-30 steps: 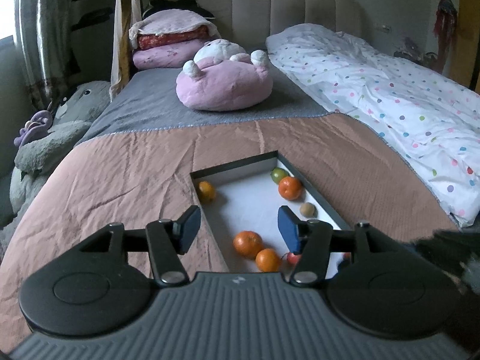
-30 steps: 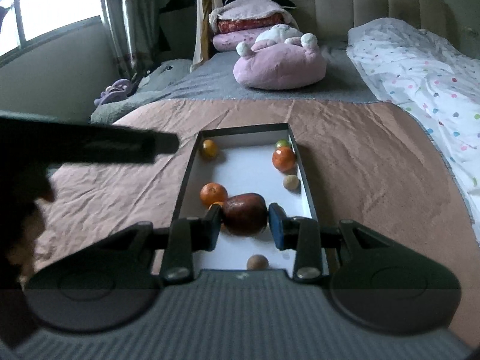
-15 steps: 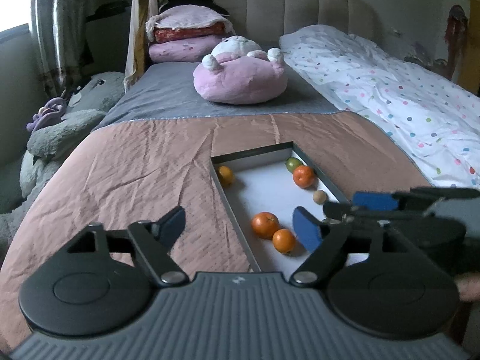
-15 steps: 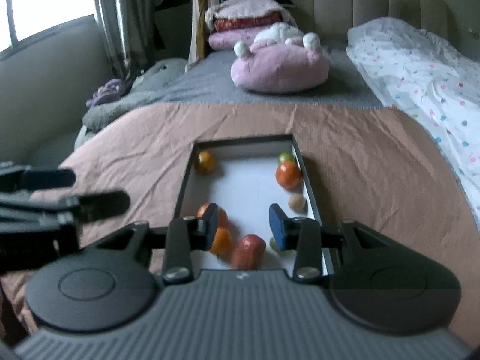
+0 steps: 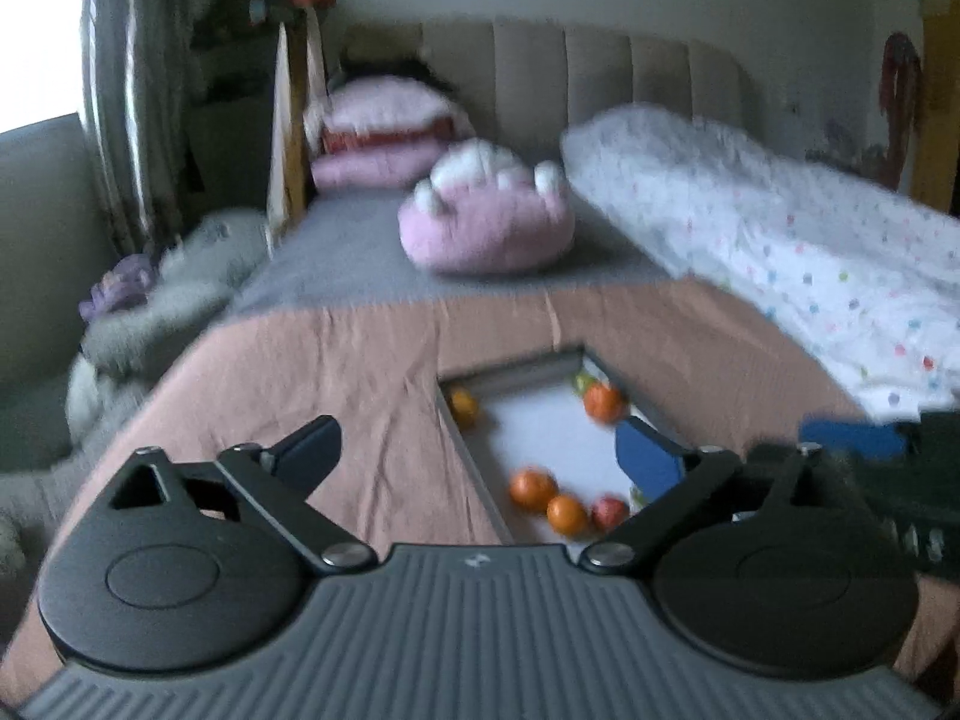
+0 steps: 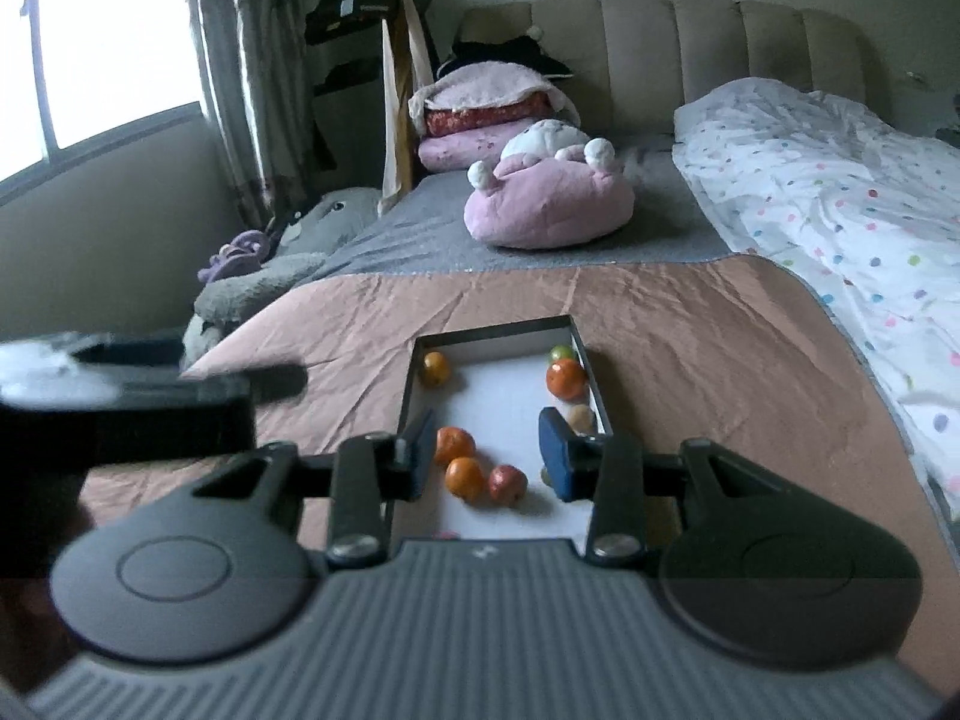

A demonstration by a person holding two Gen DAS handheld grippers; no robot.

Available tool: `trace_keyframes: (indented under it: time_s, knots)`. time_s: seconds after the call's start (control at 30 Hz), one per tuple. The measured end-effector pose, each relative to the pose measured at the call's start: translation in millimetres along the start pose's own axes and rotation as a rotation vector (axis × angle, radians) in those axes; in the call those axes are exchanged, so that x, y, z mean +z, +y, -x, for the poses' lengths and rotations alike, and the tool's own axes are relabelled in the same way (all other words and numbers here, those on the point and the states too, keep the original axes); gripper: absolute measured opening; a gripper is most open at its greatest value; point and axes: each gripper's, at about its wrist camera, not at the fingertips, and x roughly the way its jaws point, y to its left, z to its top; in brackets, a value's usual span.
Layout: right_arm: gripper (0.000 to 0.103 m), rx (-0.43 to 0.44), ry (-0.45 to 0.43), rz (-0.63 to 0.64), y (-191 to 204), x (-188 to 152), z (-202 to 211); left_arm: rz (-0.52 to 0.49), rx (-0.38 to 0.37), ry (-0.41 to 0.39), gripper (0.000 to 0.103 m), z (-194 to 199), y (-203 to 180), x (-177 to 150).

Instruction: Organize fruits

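A dark-rimmed tray (image 6: 410, 396) with a white floor lies on the brown bedspread and holds several fruits: oranges (image 6: 465, 477), a red apple (image 6: 507, 483), a big orange (image 6: 566, 378), a green fruit (image 6: 561, 353) and a small brown one (image 6: 581, 417). My right gripper (image 6: 489, 457) is open and empty, raised above the tray's near end. My left gripper (image 5: 480, 459) is open wide and empty, above the tray's left rim (image 5: 474, 468). The same oranges (image 5: 531, 487) and apple (image 5: 609, 513) show in the blurred left wrist view.
A pink plush cushion (image 6: 549, 201) lies behind the tray on the grey sheet. A white dotted duvet (image 6: 840, 192) runs along the right. Grey plush toys (image 6: 270, 282) sit off the bed's left edge. The left gripper's body (image 6: 120, 402) shows at left.
My right gripper let go of the red apple, which now lies in the tray beside the oranges, and has risen and pulled back. My left gripper has opened wider and lifted back.
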Motion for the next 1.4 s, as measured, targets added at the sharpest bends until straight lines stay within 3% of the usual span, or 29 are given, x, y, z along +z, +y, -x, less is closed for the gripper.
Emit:
trace_keyframes:
  time_s: [0.13, 0.23, 0.43, 0.87, 1.4]
  knots:
    - [0.04, -0.012, -0.027, 0.006, 1, -1, 26, -0.012, 0.081, -0.124, 0.103, 30, -11, 14]
    - [0.04, -0.018, -0.051, 0.011, 1, 0, 44, -0.018, 0.116, -0.136, 0.103, 45, -21, 23]
    - [0.04, -0.022, -0.028, 0.057, 5, -7, 77, 0.003, 0.054, -0.056, 0.103, 67, -31, 22]
    - [0.04, -0.026, 0.154, 0.037, -4, -71, 113, 0.002, -0.064, 0.055, 0.103, 101, -66, -38]
    - [0.04, -0.009, 0.195, 0.046, -2, -84, 114, 0.015, -0.059, 0.132, 0.103, 103, -70, -69]
